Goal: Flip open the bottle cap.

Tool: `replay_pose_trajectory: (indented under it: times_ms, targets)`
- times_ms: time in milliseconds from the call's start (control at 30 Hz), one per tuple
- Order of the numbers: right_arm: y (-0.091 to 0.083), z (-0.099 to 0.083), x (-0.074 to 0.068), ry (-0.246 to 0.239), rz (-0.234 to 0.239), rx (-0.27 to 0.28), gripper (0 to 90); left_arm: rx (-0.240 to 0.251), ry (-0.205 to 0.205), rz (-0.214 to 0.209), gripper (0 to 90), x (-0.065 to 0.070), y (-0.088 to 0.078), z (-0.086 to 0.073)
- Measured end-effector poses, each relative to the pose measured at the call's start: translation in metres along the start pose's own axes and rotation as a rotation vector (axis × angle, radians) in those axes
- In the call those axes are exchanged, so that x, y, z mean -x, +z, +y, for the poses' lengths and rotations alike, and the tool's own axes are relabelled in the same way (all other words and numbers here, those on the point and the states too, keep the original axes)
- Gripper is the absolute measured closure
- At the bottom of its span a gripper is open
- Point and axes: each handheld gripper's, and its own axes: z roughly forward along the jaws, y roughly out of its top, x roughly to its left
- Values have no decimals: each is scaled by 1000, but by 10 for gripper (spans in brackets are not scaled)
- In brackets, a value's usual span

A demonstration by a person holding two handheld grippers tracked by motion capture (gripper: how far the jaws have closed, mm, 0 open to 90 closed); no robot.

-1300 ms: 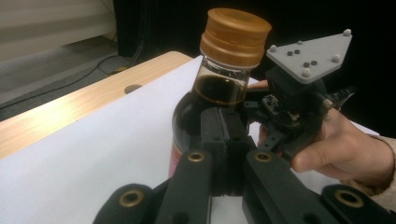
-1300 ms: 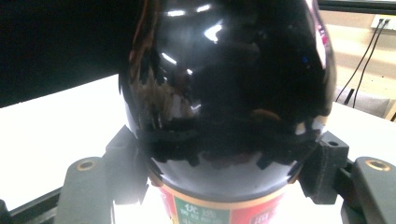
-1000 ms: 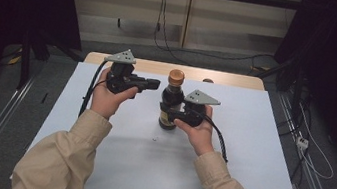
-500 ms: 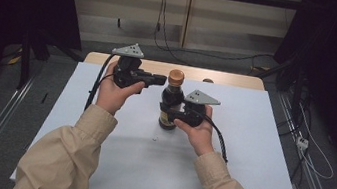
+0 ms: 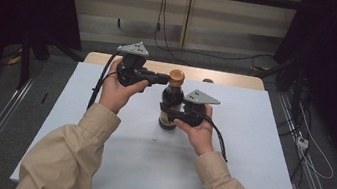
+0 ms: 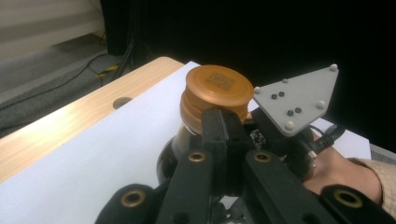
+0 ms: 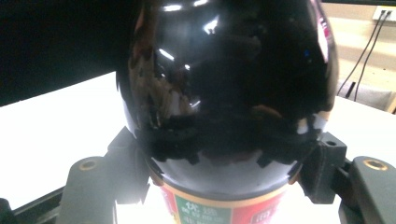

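The right gripper [image 5: 172, 111] is clamped on the lower body of the dark bottle [image 5: 171, 106], one jaw pressing each side just above the label [image 7: 219, 210]; its jaws have just closed slightly further. The bottle stands upright on the white table [image 5: 249, 152], between the two hands. The left gripper [image 5: 164, 78] has its jaws pressed together with nothing between them; their tips sit just beside the orange cap [image 6: 215, 91], at its side below the top face. Contact between tips and cap cannot be determined.
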Motion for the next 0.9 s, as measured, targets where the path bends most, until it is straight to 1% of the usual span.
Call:
replay_pose_trajectory:
  times_ms: [167, 200, 233, 433, 467, 533, 567, 733, 800, 900]
  targets:
    - [0, 0, 0, -2, -11, -1, 320, -1, 9, 17, 900, 3, 1, 1]
    - [0, 0, 0, -1, -11, -2, 320, 3, -4, 20, 900, 3, 2, 1]
    - [0, -1, 0, -1, -11, 0, 321, 4, -5, 14, 900, 3, 3, 1]
    - [-1, -1, 1, 9, -10, -3, 321, -10, 3, 25, 900, 5, 4, 4]
    - [-1, -1, 1, 10, -10, -3, 321, -9, 2, 21, 900, 5, 5, 5]
    - [-1, -1, 1, 11, -11, -2, 321, -9, -2, 20, 900, 4, 6, 5]
    - [-1, -1, 2, 14, -12, 1, 321, -8, -12, 15, 900, 4, 6, 6]
    - [-2, -3, 3, 22, -10, 12, 321, -14, -3, 19, 900, 6, 8, 8]
    - [-3, -2, 4, 26, -9, 10, 322, -19, 9, 23, 900, 7, 10, 9]
    - [-3, -3, 4, 27, -9, 13, 322, -24, 11, 24, 900, 7, 10, 10]
